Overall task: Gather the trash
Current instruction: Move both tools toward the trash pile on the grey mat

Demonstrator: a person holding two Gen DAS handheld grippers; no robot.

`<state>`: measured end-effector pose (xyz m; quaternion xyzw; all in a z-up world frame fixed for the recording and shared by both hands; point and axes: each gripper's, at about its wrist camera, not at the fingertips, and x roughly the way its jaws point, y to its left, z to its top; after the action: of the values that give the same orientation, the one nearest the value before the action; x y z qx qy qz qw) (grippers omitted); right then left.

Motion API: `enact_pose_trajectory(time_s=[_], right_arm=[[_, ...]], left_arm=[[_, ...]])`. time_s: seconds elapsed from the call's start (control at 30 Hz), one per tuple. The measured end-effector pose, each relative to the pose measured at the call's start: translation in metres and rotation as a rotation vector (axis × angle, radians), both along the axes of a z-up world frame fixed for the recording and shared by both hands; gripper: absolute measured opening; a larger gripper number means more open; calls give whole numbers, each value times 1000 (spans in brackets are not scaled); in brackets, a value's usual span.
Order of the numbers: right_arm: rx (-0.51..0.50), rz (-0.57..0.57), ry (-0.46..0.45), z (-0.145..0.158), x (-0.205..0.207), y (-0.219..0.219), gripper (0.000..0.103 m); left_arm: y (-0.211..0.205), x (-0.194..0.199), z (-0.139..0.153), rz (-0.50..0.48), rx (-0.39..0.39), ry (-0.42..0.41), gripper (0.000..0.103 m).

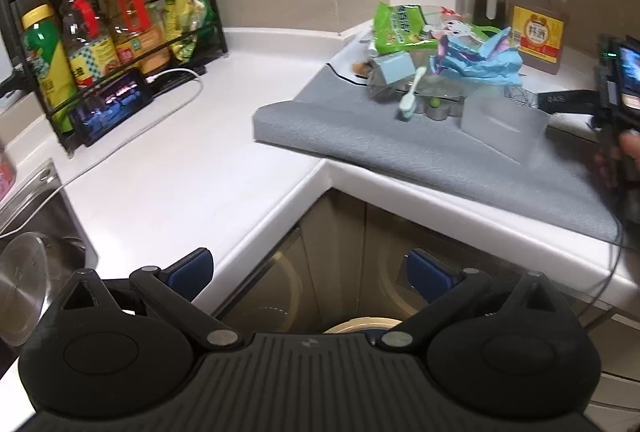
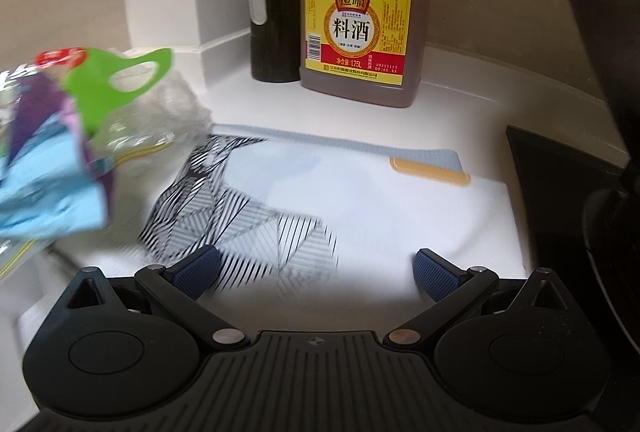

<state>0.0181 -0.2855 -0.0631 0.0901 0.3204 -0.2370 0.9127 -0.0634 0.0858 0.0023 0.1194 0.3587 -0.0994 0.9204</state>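
Wrappers (image 1: 476, 56) heaped beside the cooking-wine jug (image 1: 538, 12) look light, crinkly; pinch a loose fold. Left gripper (image 1: 308, 272) and right gripper (image 2: 316, 268) both gape wide, empty.

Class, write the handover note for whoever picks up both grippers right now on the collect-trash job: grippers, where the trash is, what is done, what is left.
Left gripper: open, empty, off the counter's edge above the cabinet corner.
Right gripper: open, empty, over a white sheet with black line pattern.
Trash: a pile on the grey mat — green snack bag, blue wrapper, clear plastic bag, toothbrush.
The cooking wine jug and dark sauce bottle stand behind it.
Done: nothing picked up that the views show.
Left: grasp and collect every piece; no bin is clearly visible.
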Motion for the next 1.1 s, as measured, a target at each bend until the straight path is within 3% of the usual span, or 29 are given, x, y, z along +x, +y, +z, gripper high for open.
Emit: enact_pose_trajectory(time_s=[0.17,0.33,0.47,0.6,0.8,1.1], right_arm=[[-133,168,-210,53,-88,75,103],[-85,320,-394,85,-180,133,103],[-153,401,-354,91,-215,168,103],[-228,364,-331,95,-231,184,103],[-132,338,-318,98,-235,183,103],[-117,343,-307,94,-234,189,103]], left_arm=[[7,-1,0,17,-18,3,103],[11,-6,4,21,-68,8,103],[14,-18,7,9,-79,-7,103],[18,-32,11,5,-71,-33,103],[30,-43,17,19,-78,-57,103],[35,-47,17,17,-80,-53,103]])
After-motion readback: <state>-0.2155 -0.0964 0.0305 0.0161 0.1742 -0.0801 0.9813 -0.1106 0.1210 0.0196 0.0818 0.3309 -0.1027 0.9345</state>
